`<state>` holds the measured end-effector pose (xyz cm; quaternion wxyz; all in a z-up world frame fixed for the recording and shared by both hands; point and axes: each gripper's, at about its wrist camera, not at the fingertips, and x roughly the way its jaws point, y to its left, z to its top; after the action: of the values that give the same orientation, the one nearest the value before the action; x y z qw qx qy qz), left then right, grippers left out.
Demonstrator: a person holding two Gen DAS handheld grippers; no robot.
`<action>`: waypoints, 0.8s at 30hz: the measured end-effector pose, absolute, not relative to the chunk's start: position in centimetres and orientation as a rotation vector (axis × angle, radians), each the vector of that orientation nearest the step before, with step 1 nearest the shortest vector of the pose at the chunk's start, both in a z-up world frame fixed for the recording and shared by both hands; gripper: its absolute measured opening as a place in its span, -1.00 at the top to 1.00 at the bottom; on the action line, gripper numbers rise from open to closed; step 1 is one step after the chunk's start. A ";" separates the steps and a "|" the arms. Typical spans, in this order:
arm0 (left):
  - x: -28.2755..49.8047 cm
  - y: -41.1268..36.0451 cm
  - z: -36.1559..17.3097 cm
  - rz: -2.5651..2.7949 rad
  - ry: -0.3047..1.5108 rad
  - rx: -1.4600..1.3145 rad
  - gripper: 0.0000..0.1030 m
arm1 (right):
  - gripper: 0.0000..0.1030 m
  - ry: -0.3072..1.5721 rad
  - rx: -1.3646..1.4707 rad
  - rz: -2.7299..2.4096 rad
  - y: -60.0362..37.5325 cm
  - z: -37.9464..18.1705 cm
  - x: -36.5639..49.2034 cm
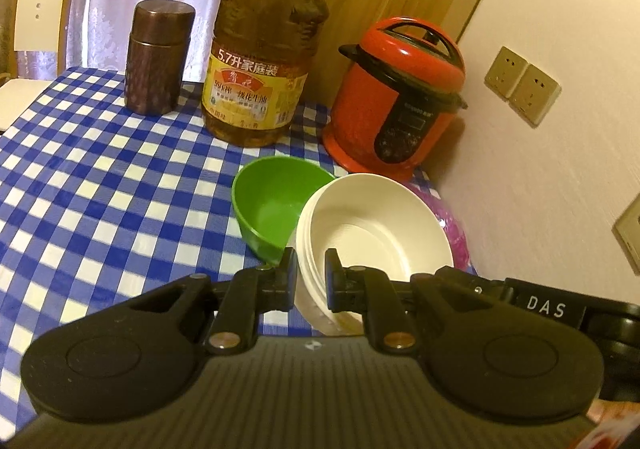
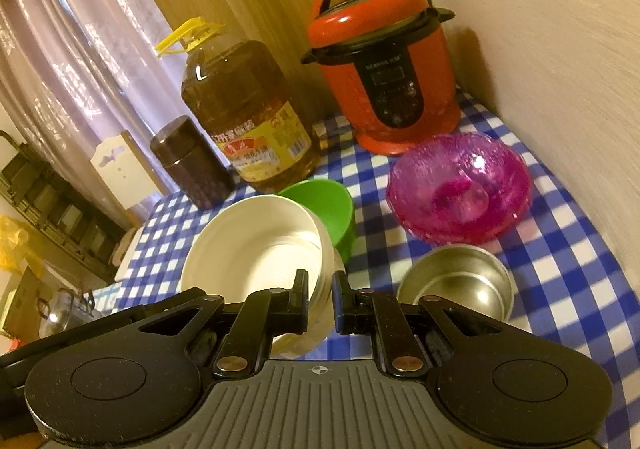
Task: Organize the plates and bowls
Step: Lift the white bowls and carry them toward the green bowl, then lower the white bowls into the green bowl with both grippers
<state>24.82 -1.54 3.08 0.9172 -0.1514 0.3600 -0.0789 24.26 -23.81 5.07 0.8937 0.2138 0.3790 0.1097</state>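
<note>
Left gripper (image 1: 310, 263): jaws pinched nearly closed on the near-left rim of the white bowl stack (image 1: 372, 225), one finger inside the wall, one outside

Right gripper (image 2: 321, 287): same deal on the opposite rim of that stack (image 2: 256, 241), narrow gap with the rim clamped in it

Why two hands: looks like several white bowls nested together, so my guess is a grip on each side keeps the pile level and stops it fanning apart

White stack position: seems tilted and maybe just off the checked tablecloth (image 1: 100, 169), hard to be sure

Green bowl (image 1: 272, 205): right beside the stack, just behind it, overlapping or maybe touching the rim

Pink glass bowl (image 2: 460, 185): off to the right, near the red cooker (image 2: 384, 69)

Steel bowl (image 2: 456, 281): in front of the pink one, empty, apart from the stack

Background stuff: oil jug (image 1: 260, 61) and brown canister (image 1: 158, 57) at the back, not part of the job

Guess at the step: carrying the white stack somewhere to group the bowls
</note>
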 end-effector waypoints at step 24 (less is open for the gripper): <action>35.1 0.9 -2.8 -0.147 0.699 -0.344 0.76 | 0.81 0.725 0.377 0.242 -21.3 0.0 36.4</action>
<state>35.11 0.91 -2.77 0.9224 -0.1676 0.3406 -0.0716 36.40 -21.29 0.02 0.9106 0.1829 0.3515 0.1173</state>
